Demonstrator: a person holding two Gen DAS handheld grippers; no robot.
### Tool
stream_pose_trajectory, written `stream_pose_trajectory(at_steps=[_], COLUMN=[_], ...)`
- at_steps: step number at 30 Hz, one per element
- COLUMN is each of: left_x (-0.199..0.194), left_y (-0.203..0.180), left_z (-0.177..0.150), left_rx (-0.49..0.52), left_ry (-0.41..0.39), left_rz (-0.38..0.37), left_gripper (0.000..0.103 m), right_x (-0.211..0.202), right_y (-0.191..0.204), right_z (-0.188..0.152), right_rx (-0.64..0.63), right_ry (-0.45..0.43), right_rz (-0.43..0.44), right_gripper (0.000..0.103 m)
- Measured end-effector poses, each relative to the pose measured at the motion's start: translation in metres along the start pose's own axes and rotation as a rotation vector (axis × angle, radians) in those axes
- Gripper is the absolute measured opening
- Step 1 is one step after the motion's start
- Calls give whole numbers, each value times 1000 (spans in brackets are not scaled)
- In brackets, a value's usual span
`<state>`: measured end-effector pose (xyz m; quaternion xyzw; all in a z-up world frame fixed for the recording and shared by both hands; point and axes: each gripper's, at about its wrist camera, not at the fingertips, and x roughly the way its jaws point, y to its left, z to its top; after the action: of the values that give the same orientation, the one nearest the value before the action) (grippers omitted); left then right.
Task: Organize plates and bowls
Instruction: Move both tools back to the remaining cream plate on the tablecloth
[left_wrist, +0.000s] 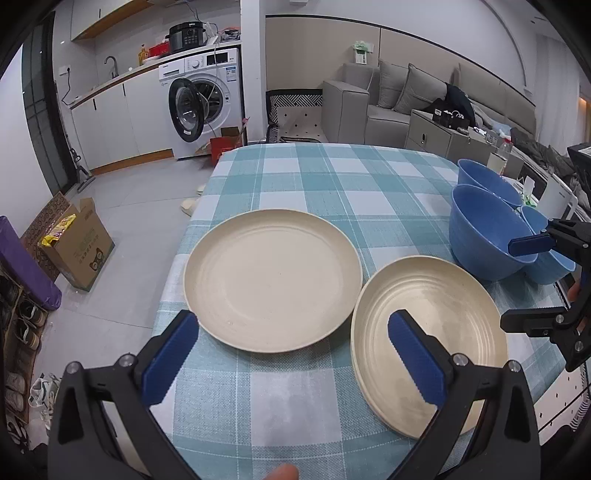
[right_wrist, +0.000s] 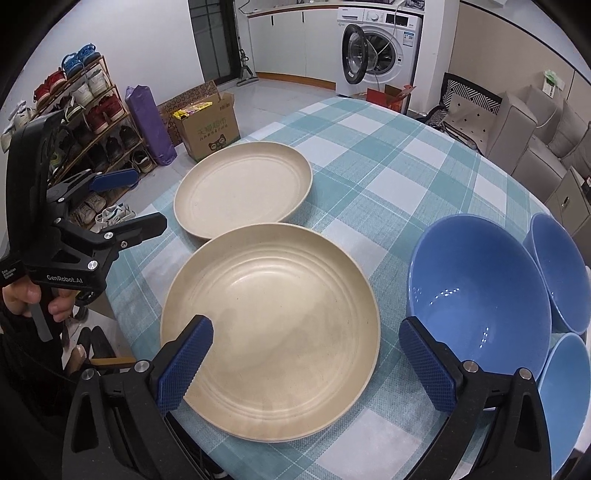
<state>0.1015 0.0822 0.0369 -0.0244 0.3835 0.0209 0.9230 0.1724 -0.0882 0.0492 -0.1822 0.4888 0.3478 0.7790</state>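
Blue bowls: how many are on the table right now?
3. A large bowl sits right of the near plate; a second bowl sits behind it; a third bowl lies nearest, cut off by the frame. More may be hidden.

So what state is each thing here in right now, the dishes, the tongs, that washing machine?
Far plate: empty, flat on the tablecloth.
Near plate: empty, flat.
Three blue bowls: upright, empty, clustered together.
Left tongs: open, holding nothing.
Right tongs: open, holding nothing.
Washing machine: door open.
Cardboard box: flaps open.
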Motion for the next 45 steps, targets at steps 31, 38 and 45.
stream_pose_trajectory(at_steps=[31, 38, 45], left_x=[10, 21, 34], left_y=[57, 66, 80], left_z=[15, 13, 9], left_rx=[-94, -105, -149], left_ry=[-60, -51, -15], left_rz=[133, 130, 86], left_gripper=[103, 103, 103], right_x=[0, 17, 41], right_y=[6, 7, 8], right_z=[68, 81, 92], right_rx=[83, 115, 145], right_ry=[-117, -114, -69], right_rz=[-34, -17, 24], right_gripper=[102, 102, 102])
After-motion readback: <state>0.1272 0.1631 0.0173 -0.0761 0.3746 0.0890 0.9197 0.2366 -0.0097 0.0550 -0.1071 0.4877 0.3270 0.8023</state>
